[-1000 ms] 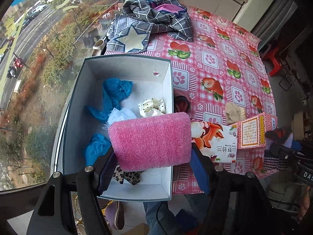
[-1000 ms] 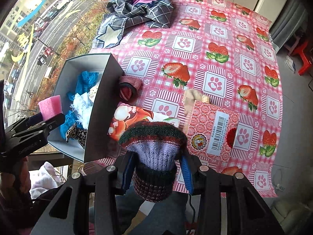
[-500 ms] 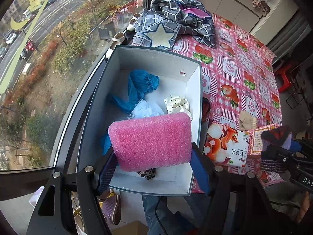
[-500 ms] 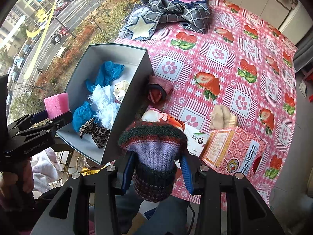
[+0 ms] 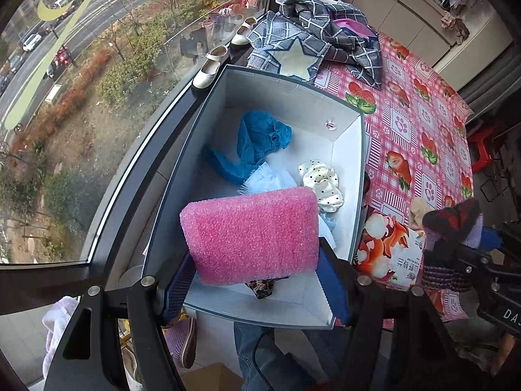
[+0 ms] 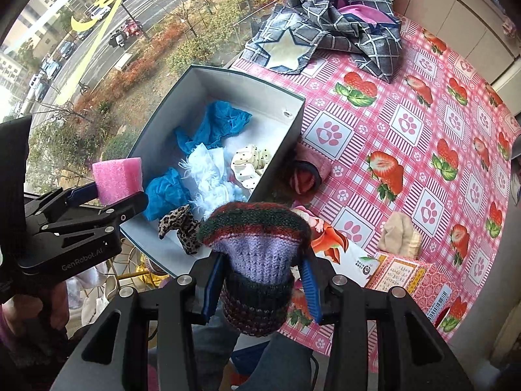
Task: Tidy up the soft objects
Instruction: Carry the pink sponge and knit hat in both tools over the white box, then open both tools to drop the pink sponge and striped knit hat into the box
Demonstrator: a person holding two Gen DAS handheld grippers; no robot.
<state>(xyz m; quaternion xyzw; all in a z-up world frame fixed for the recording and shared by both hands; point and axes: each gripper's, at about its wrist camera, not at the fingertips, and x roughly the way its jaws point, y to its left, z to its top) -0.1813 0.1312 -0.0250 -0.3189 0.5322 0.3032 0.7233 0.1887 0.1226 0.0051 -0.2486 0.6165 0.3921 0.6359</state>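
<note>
Inside grey box (image 5: 286, 97): blue cloth (image 5: 257, 140), dotted scrunchie (image 5: 322, 179).

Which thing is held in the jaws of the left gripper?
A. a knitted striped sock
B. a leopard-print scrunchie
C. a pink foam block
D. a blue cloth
C: the left gripper has its jaws closed on the pink foam block, above the open grey box; the right wrist view shows the same.

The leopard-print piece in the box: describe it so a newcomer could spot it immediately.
Find the grey box at the window edge of the strawberry tablecloth. Inside, at the end nearest the cameras, lies the leopard-print piece, beside a blue cloth and white fabric. It alone is brown with dark spots.
</note>
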